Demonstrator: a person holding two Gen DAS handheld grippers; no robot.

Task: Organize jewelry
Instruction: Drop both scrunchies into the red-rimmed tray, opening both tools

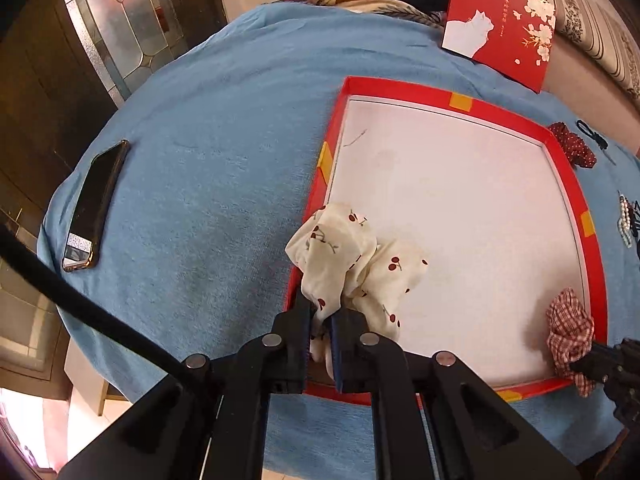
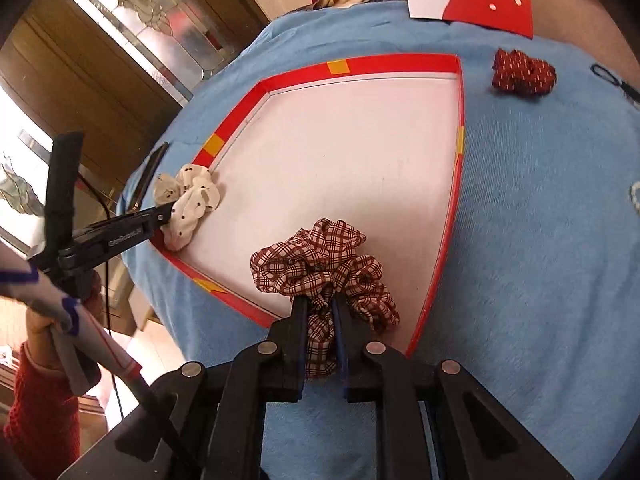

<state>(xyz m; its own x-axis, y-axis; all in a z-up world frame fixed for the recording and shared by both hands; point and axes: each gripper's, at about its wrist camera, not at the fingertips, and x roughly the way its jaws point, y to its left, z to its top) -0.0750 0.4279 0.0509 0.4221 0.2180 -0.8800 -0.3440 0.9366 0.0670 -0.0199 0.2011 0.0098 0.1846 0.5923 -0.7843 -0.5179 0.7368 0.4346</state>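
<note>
My left gripper [image 1: 322,316] is shut on a cream cherry-print scrunchie [image 1: 352,260], held over the near left corner of the red-rimmed white tray [image 1: 576,184]. The scrunchie also shows in the right wrist view [image 2: 190,200], with the left gripper [image 2: 166,214] beside it. My right gripper [image 2: 320,304] is shut on a red-and-white plaid scrunchie [image 2: 320,264] over the tray's near edge [image 2: 452,216]. That plaid scrunchie shows at the tray's near right corner in the left wrist view [image 1: 570,328], with the right gripper [image 1: 580,368] on it.
A dark red dotted scrunchie [image 2: 522,72] and a black hair tie [image 2: 612,80] lie on the blue cloth [image 2: 540,240] right of the tray. A pearl clip [image 1: 624,224] lies there too. A phone [image 1: 96,208] lies left. A red card box lid [image 1: 504,24] stands behind.
</note>
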